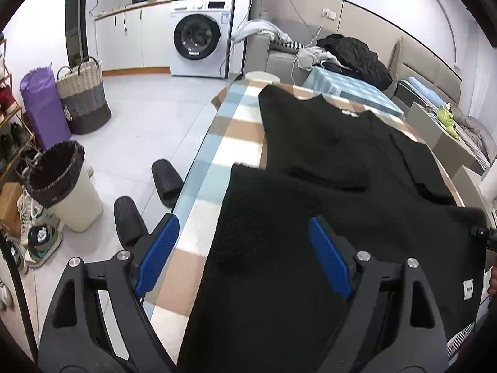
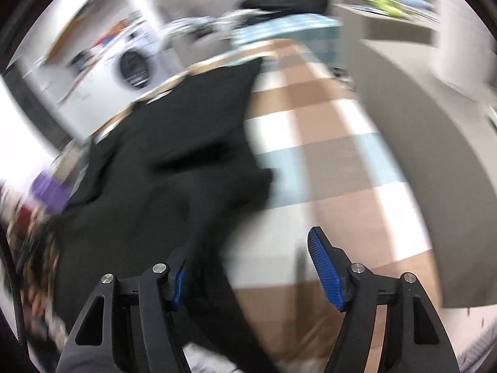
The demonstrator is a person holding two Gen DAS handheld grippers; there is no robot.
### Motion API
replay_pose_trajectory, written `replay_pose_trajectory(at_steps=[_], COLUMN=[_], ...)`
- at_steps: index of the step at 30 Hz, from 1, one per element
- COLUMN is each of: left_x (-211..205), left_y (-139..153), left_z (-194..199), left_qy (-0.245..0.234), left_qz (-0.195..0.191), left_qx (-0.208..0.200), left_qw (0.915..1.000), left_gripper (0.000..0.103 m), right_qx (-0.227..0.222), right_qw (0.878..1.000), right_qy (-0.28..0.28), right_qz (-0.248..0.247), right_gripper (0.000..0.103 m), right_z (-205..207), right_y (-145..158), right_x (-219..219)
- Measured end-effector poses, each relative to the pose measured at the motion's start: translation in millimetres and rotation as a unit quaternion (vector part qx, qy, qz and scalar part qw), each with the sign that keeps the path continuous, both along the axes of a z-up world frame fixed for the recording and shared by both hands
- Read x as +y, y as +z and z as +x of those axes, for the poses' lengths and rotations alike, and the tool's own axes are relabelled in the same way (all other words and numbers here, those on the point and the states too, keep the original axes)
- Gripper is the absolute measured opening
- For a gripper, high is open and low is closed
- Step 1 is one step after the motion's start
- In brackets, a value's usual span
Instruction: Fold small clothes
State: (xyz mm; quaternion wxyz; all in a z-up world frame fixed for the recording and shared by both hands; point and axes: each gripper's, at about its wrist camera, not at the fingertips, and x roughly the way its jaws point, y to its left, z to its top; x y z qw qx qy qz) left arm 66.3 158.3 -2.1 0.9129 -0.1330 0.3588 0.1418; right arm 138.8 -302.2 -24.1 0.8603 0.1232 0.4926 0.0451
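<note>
Left of the spread left gripper (image 1: 243, 253), a black-lined bin (image 1: 66, 183) and woven basket (image 1: 82, 99) stand; contents unclear. The right gripper (image 2: 248, 267) is also spread, beside the black shirt (image 2: 174, 168).

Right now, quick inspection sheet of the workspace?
Surface: checked tablecloth in brown, white and pale blue; near edge bare.
Job's things: black top spread flat on the cloth, collar away from the camera, lower part folded over the middle.
Clutter: nothing seen on the cloth besides the top.
Grippers: left gripper open, over the top's edge; right gripper open, cloth of the top between its fingers, view blurred.
Cables: white cable hanging by the sofa.
Surroundings: washing machine, basket, bin, slippers.
</note>
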Motion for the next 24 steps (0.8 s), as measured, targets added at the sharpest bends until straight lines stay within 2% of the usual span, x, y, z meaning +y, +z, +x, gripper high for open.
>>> replay_pose_trajectory(at_steps=[3, 7, 12, 13, 14, 15, 16, 17, 18, 19, 24], left_x=[6.0, 6.9, 9.9, 11.5, 11.9, 13.1, 13.7, 14.0, 14.2, 14.4, 10.5], left_y=[-11.4, -27.3, -42.9, -45.5, -46.9, -48.9, -50.4, -50.7, -50.2, -47.8, -17.7], left_z=[-6.1, 9.1, 26.2, 28.4, 30.9, 31.8, 32.6, 33.6, 33.3, 31.5, 17.9], left_qy=[0.003, 0.002, 0.004, 0.004, 0.004, 0.002, 0.002, 0.003, 0.003, 0.000, -0.007], left_qz=[-0.006, -0.023, -0.036, -0.044, -0.051, -0.060, -0.066, -0.068, -0.068, -0.072, -0.066], left_qx=[0.014, 0.035, 0.057, 0.058, 0.057, 0.057, 0.058, 0.057, 0.052, 0.040, -0.018], left_qw=[0.9999, 0.9991, 0.9977, 0.9974, 0.9971, 0.9965, 0.9962, 0.9961, 0.9963, 0.9966, 0.9976], left_gripper=[0.084, 0.084, 0.083, 0.081, 0.071, 0.055, 0.045, 0.023, 0.008, 0.005, 0.003], right_qx=[0.013, 0.009, -0.004, -0.008, -0.013, -0.016, -0.020, -0.031, -0.051, -0.067, -0.175], right_qw=[0.999, 0.996, 0.994, 0.993, 0.992, 0.991, 0.990, 0.989, 0.988, 0.986, 0.975], right_qy=[-0.006, 0.048, 0.093, 0.098, 0.105, 0.118, 0.127, 0.134, 0.141, 0.145, 0.122], right_qz=[0.042, 0.076, 0.065, 0.064, 0.062, 0.057, 0.051, 0.046, 0.041, 0.040, 0.068], right_gripper=[0.069, 0.069, 0.069, 0.063, 0.047, 0.038, 0.026, 0.018, 0.013, 0.007, 0.005], right_z=[-4.3, -27.1, -41.3, -41.7, -40.6, -40.3, -39.9, -40.9, -44.2, -47.5, -63.2], right_y=[-6.0, -9.9, -11.5, -11.1, -11.3, -11.3, -9.8, -7.5, -3.0, 2.0, 35.5], right_x=[-14.8, -9.3, 8.9, 12.0, 14.5, 19.8, 22.4, 25.2, 28.2, 28.4, 16.0])
